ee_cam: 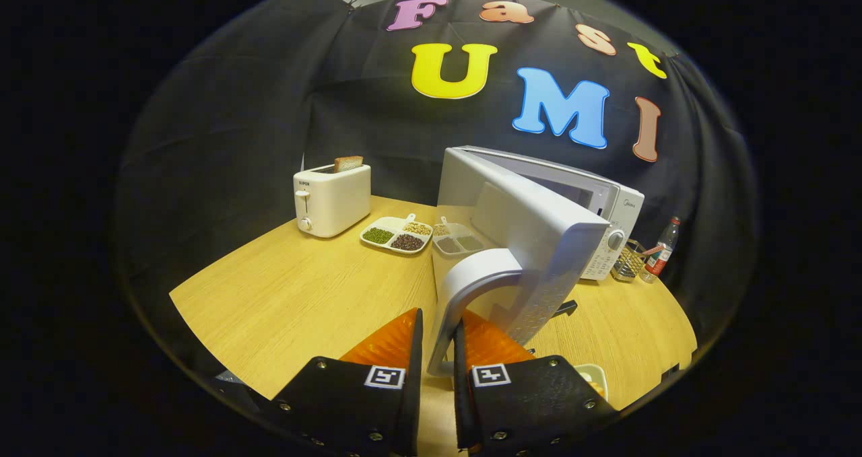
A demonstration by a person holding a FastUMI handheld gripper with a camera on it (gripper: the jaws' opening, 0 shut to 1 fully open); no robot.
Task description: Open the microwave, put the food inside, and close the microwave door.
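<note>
In the middle of the frame, the microwave [606, 204] door [539, 241] is being swung open. Its handle [465, 295] is being squeezed by the hand-held gripper [438, 349]. The food is not being put inside yet; closing is left.

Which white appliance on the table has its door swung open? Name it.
The microwave, right of the toaster. Its door hangs open with the gripper shut on the door handle; the toaster just holds a bread slice.

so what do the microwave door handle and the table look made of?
Door handle, clamped between the gripper fingers: likely moulded plastic, smooth pale satin surface, soft highlights. Table: wood or wood-look laminate, visible straight grain, matte; cannot tell which.
</note>
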